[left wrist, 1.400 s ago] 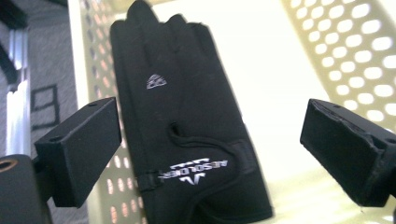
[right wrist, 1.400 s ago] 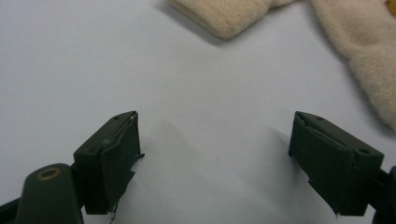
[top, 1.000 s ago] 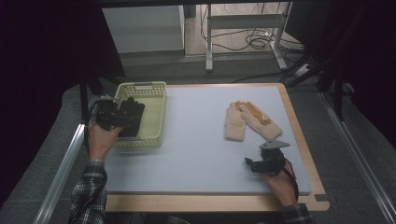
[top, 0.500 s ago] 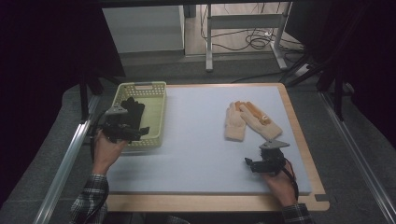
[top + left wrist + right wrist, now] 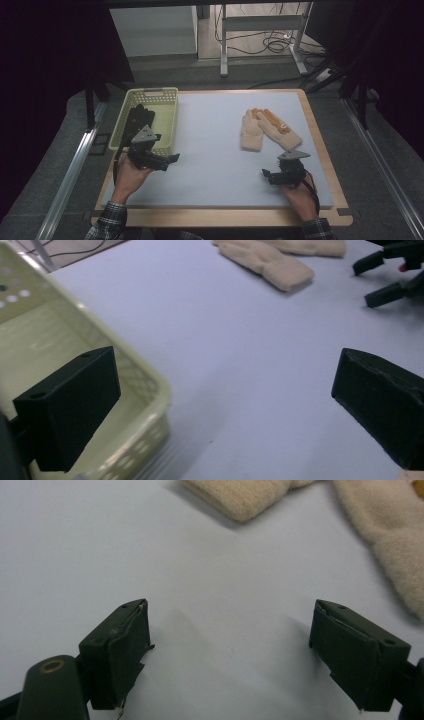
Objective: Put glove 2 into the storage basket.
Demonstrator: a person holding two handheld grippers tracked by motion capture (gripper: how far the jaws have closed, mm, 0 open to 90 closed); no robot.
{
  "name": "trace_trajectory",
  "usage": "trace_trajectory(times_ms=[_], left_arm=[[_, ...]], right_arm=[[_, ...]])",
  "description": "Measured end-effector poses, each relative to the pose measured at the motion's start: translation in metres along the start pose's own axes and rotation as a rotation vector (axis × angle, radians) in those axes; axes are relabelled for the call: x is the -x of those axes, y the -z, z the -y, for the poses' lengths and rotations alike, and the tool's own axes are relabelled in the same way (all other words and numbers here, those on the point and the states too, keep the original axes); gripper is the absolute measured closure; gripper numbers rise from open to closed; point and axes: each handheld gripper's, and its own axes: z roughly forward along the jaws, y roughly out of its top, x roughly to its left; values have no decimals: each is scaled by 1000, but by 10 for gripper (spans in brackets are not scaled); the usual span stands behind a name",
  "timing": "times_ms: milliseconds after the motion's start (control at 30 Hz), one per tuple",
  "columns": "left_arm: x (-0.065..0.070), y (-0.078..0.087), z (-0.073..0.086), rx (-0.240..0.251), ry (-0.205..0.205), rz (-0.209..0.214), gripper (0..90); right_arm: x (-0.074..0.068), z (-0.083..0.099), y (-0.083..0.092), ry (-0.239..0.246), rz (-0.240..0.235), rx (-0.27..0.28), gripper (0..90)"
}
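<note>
A pair of cream knitted gloves (image 5: 267, 131) lies flat on the pale blue surface (image 5: 215, 150), on its right half, cuffs toward the person and fingertips pointing away. The left one runs nearly straight; the right one slants, its cuff end angling down toward the right edge.

The right gripper (image 5: 270, 176) sits just below them, near the front edge, its fingers (image 5: 120, 645) spread wide and holding nothing — in the right gripper view the nearest cuff lies ahead and slightly to one side of the open gap, close but not touching. This is plainly the nearer hand.

The left gripper (image 5: 170, 159) hovers well apart, across the surface, beside the near corner of a pale green basket (image 5: 172, 100) that holds a dark item (image 5: 140, 116), probably black gloves. Its fingers (image 5: 75, 405) are also wide and empty, aimed across the surface toward the cream pair.
</note>
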Motion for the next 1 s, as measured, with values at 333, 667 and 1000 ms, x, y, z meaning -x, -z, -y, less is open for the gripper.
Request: trace_trajectory(times_ms=[333,667,1000], left_arm=[[33,-35,22,-29,-31,73,0],[45,-64,54,-123,-51,39,0],[41,-75,67,-207,-34,-18,0]], right_arm=[[0,0,0,-1,-1,0,161],[0,0,0,-5,-2,-1,161],[0,0,0,-4,-2,-1,161]])
